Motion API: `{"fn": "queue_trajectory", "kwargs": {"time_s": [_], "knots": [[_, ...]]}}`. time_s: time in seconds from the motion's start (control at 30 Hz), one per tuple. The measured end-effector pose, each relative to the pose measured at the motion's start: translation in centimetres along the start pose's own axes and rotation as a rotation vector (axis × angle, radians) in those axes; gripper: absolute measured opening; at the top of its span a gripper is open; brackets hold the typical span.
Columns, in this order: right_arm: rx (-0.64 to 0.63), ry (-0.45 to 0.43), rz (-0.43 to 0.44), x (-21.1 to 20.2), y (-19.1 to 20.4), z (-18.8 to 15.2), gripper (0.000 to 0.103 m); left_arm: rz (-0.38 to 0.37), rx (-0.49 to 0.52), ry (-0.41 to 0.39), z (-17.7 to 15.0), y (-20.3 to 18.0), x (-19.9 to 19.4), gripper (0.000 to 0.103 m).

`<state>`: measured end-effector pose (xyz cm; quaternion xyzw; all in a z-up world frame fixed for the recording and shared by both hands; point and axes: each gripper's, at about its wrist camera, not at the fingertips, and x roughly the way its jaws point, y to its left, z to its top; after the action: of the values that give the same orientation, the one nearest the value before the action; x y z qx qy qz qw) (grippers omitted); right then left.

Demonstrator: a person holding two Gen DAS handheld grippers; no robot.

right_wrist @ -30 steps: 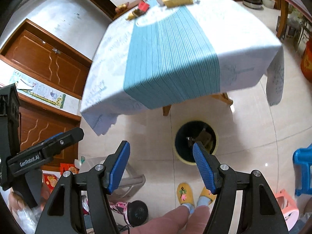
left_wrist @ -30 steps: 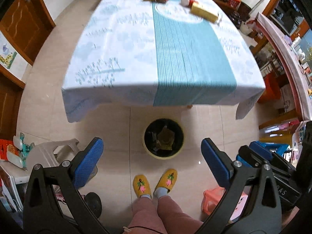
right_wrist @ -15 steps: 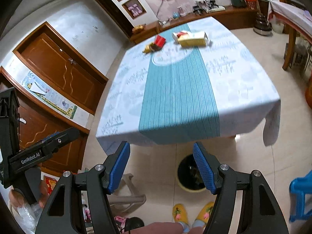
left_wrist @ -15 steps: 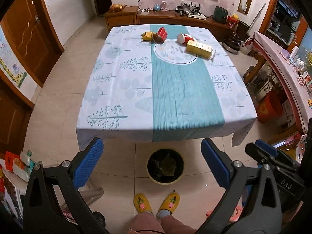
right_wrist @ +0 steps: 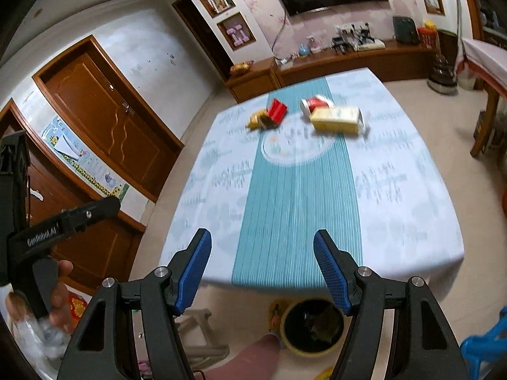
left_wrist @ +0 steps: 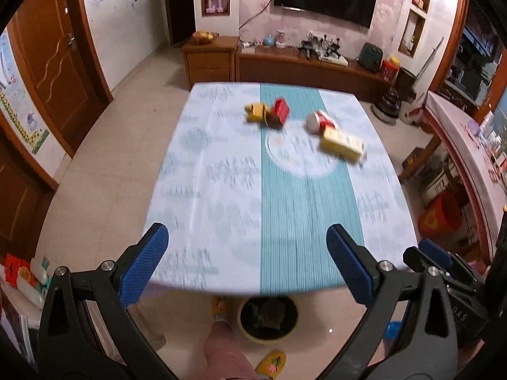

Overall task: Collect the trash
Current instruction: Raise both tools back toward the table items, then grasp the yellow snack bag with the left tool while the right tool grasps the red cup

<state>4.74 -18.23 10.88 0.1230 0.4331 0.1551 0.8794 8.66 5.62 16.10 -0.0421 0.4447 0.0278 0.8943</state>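
Note:
Trash lies at the far end of the table (left_wrist: 221, 221): a yellow wrapper (left_wrist: 256, 112), a red box (left_wrist: 280, 110), a red-and-white cup on its side (left_wrist: 319, 121) and a yellow carton (left_wrist: 341, 143). The same red box (right_wrist: 276, 110) and carton (right_wrist: 336, 119) show in the right wrist view. A round bin (left_wrist: 268, 318) with trash inside stands on the floor at the near table edge; it also shows in the right wrist view (right_wrist: 312, 326). My left gripper (left_wrist: 247, 267) and right gripper (right_wrist: 262, 270) are open and empty, above the near edge.
The tablecloth has a teal stripe (left_wrist: 298, 209) down the middle. A grey plastic stool (right_wrist: 202, 338) stands left of the bin, a blue one (right_wrist: 484, 348) at the right. A TV cabinet (left_wrist: 310, 66) stands beyond the table. My leg and slippers (left_wrist: 271, 361) are by the bin.
Both grippers have risen and tilted up from over the bin toward the table top. The trash items now sit nearer the middle of both views. The jaws stay open.

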Motion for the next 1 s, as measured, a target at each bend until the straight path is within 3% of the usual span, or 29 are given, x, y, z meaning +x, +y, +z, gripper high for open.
{"fn": "queue_trajectory", "kwargs": {"time_s": [0.27, 0.5, 0.6, 0.73, 0.87, 1.0], "knots": [[-0.029, -0.044, -0.068, 7.5, 2.1, 11.2, 0.068, -0.134, 0.056, 0.02, 13.1, 3.3, 9.3, 0.099], [0.02, 0.012, -0.089, 19.9, 3.1, 22.8, 0.068, -0.169, 0.165, 0.005, 23.2, 4.9, 19.8, 0.099], [0.034, 0.045, -0.095, 26.5, 3.0, 26.6, 0.065, -0.178, 0.167, 0.046, 26.1, 5.4, 25.4, 0.097], [0.079, 0.118, -0.114, 35.4, 1.9, 30.1, 0.056, -0.233, 0.103, 0.168, 28.9, 6.4, 34.2, 0.079], [0.146, 0.168, -0.13, 42.3, -0.1, 31.3, 0.055, -0.241, 0.032, 0.252, 29.9, 6.9, 41.7, 0.079], [0.243, 0.217, -0.131, 48.1, -2.7, 31.7, 0.055, -0.248, 0.017, 0.314, 29.5, 6.8, 46.3, 0.079]]}}
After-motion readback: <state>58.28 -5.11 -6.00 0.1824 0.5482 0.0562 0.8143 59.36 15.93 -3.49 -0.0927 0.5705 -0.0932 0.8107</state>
